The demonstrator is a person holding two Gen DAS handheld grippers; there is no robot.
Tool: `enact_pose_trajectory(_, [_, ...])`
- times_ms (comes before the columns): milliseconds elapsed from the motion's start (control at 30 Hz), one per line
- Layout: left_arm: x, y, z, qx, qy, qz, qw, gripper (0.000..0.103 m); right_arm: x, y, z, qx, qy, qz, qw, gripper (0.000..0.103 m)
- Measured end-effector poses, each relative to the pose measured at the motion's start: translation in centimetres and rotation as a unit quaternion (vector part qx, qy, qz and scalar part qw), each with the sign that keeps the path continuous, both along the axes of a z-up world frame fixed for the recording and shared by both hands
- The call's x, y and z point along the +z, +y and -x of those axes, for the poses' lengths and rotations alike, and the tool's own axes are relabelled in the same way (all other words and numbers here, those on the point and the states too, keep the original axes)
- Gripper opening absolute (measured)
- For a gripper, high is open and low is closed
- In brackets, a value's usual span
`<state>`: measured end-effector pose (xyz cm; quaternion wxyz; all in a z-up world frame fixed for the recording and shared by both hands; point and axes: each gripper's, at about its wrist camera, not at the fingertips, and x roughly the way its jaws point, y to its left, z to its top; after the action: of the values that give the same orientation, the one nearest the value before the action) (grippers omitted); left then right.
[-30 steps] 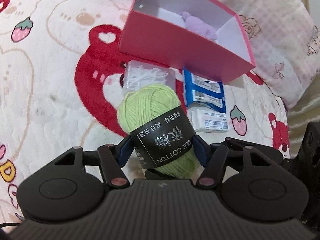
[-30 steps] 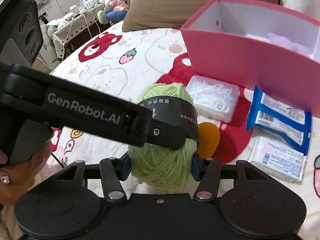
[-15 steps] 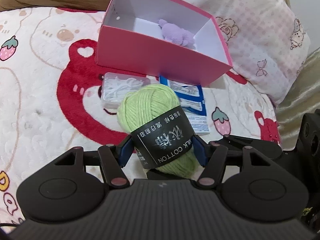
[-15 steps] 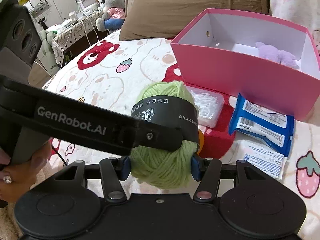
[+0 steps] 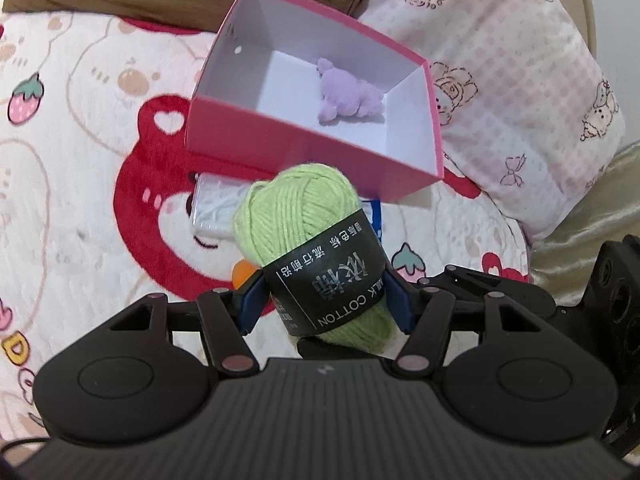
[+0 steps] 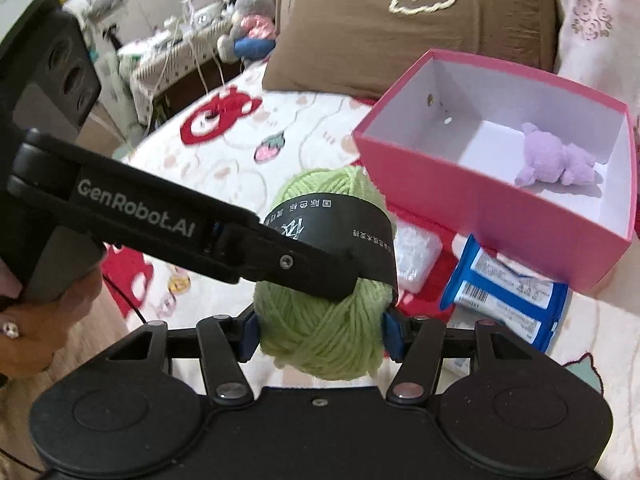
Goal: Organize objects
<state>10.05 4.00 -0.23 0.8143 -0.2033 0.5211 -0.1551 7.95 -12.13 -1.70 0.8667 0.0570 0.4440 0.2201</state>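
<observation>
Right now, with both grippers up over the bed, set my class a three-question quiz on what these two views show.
1. True or false: the green yarn ball is gripped by both the left gripper and the right gripper.
2. What already lies inside the pink box?
A. an orange ball
B. a purple plush toy
C. a blue packet
3. Fill in: the clear plastic case lies on the blanket, ____ the box.

Key: 1 true; 2 B; 3 outside, in front of its near wall.
</observation>
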Motion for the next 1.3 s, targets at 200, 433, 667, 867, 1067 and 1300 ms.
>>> enact_pose_trajectory(200, [3.4,-0.7,-1.9,-0.001,0.0,-0.011,0.9999,0.061,2.7,-0.7,-1.0,0.014,-0.029,0.009,0.999,0.063])
enact_pose_trajectory(433, [7.6,-0.3,-2.8,0.027,-0.035,0.009,0.999,0.061,7.6,0.6,-3.2,0.087,-0.072,0.126,0.986,0.062])
enact_pose_trajectory(667, [10.5,0.3,-5.7,0.043,-0.054,0.04,0.9968,0.061,12.3,0.9,-6.1,0.12,-0.084,0.178,0.973,0.062])
enact_pose_trajectory(867, [9.2,-0.5,-10.5,0.033,-0.04,0.028,0.9982,0.061,11.8,1.4,-9.7,0.152,-0.105,0.264,0.947,0.062])
enact_pose_trajectory(1067, [5.9,-0.2,-14.3,0.04,-0.029,0.047,0.9977,0.061,9.6,-0.3,-13.9,0.165,-0.09,0.257,0.948,0.062])
enact_pose_trajectory(1300, [2.1,-1.8,-18.5,0.04,-0.041,0.039,0.9976,0.06,5.6,-1.8,-17.9,0.161,-0.093,0.274,0.944,0.062])
